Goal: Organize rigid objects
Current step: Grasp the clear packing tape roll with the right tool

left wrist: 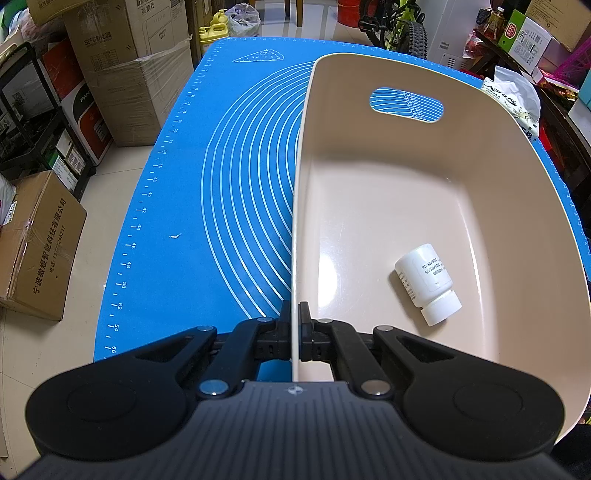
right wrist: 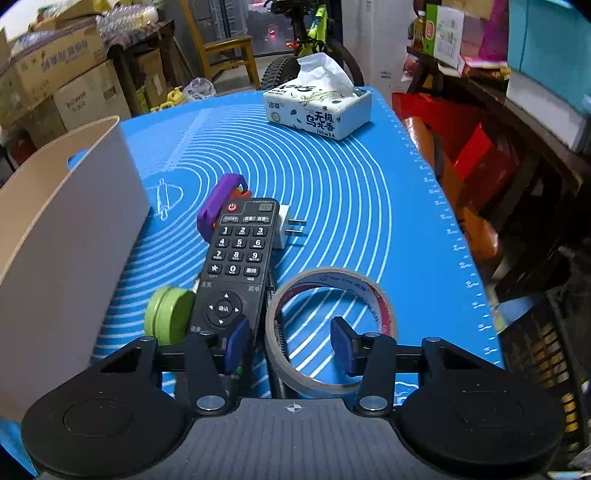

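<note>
A blue mat [right wrist: 351, 192] with white curved lines covers the surface. Cardboard boxes [left wrist: 122, 74], a bike [right wrist: 317, 33] and a tissue pack [right wrist: 317, 110] on the far end of the mat fill the room.

The left gripper [left wrist: 294, 328] has its fingers pinched tight on the wall of the beige bin [left wrist: 406, 177]. A white bottle [left wrist: 428, 282] lies on its side in the bin, cap toward the camera and to the right.

The right gripper [right wrist: 290, 345] has its fingers apart, one on each side of the near edge of the tape roll [right wrist: 328, 328], which lies flat. The black remote [right wrist: 236, 266] lies just left of the tape, its long side pointing away, red button at the far end. A green round tin [right wrist: 168, 315] stands on edge beside it. A purple clip [right wrist: 218, 206] and a white plug [right wrist: 286, 225] sit farther off.
</note>
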{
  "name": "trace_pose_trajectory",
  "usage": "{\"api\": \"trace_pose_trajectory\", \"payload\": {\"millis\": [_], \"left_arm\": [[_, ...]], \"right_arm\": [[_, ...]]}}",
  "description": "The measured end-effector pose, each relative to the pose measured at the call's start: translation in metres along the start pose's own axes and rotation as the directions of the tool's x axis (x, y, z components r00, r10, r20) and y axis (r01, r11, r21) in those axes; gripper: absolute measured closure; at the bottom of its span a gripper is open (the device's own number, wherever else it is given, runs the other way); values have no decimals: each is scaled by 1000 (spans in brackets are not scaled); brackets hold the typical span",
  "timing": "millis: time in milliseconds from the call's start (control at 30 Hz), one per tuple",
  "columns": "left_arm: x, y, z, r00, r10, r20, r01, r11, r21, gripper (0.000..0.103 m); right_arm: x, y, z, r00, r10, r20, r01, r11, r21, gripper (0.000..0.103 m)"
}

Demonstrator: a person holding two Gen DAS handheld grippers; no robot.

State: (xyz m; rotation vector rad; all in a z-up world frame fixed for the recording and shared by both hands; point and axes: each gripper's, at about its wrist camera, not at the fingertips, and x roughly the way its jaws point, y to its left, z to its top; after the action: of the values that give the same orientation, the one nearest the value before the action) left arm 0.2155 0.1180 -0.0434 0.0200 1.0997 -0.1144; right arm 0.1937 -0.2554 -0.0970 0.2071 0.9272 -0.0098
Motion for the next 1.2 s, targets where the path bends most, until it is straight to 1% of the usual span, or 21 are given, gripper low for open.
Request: {"api": "trace_pose_trajectory", "payload": {"millis": [33,67,100,133,167,233,267,300,467,600,900,1000,1200], "left_arm": [[0,1,0,1000,-1,0,1,1000,-1,100],[0,1,0,1000,-2,0,2,1000,-1,100],[0,1,0,1000,-2,0,2,1000,-2,100],[0,1,0,1000,-2,0,2,1000,-2,100],[0,0,0,1000,-2,0,2,1000,-1,100],[0,1,0,1000,-2,0,2,1000,-2,100],[0,1,0,1000,-3,0,3,1000,-2,100],[0,1,0,1000,-2,0,2,1000,-2,100],[0,1,0,1000,-2,0,2,1000,-2,100],[0,0,0,1000,-2,0,2,1000,-2,100],[0,1,0,1000,-2,0,2,1000,-1,100],[0,1,0,1000,-2,0,2,1000,-2,100],[0,1,0,1000,-2,0,2,1000,-2,100]], "right_arm": [[0,-2,1,1000,15,-3,-15,1000,12,53],[1,-4,1,999,35,-10,-35,999,29,54],[2,-7,1,999,52,-14,-52,998,46,58],[2,-9,1,997,71,-17,-70,996,63,65],[2,-11,1,996,88,-18,-87,993,80,68],[3,-12,1,994,111,-16,-109,989,99,77],[3,-11,0,993,116,-12,-114,988,100,79],[2,-10,-1,994,113,-8,-112,989,94,83],[0,-2,-2,996,93,2,-93,994,53,84],[-6,-3,-2,996,83,29,-85,995,52,87],[-13,-3,-3,997,58,50,-60,997,42,87],[-21,-2,-3,995,56,85,-60,997,49,87],[-41,18,8,987,53,154,-54,999,1,87]]}}
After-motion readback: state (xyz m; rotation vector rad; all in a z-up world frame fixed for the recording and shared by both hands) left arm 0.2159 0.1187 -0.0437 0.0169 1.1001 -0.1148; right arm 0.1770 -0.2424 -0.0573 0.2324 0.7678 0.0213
